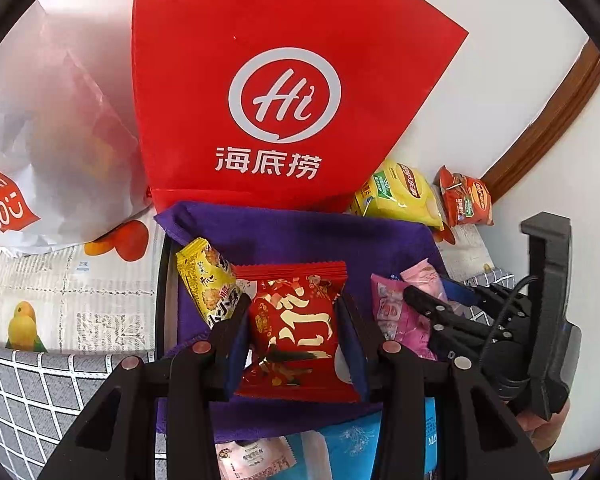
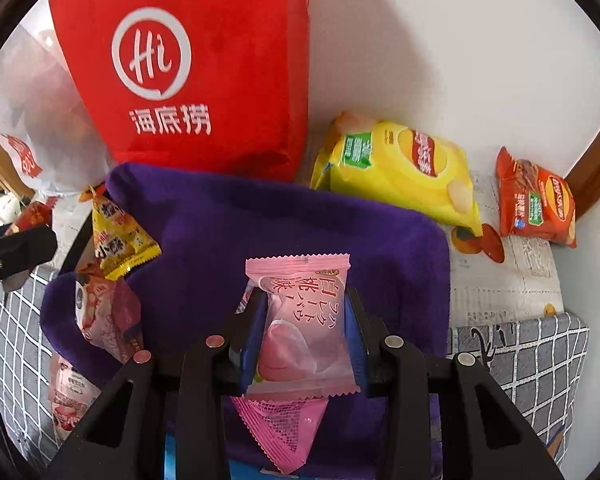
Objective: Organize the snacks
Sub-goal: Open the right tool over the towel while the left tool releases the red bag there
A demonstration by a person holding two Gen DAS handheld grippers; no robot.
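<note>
Two snacks were in hand at once: the left gripper (image 1: 296, 332) was clamped on a red packet (image 1: 298, 332) and the right gripper (image 2: 306, 334) on a pink packet (image 2: 304, 320), both held just above the purple cloth (image 2: 260, 220), so the step looked like a carry after pickup. Next, I judged, each needed taking to its place, perhaps the red bag (image 1: 284, 80) standing behind the cloth, whose inside was hidden. The white bag (image 1: 52, 128) beside it showed only blurred shapes through its side.
</note>
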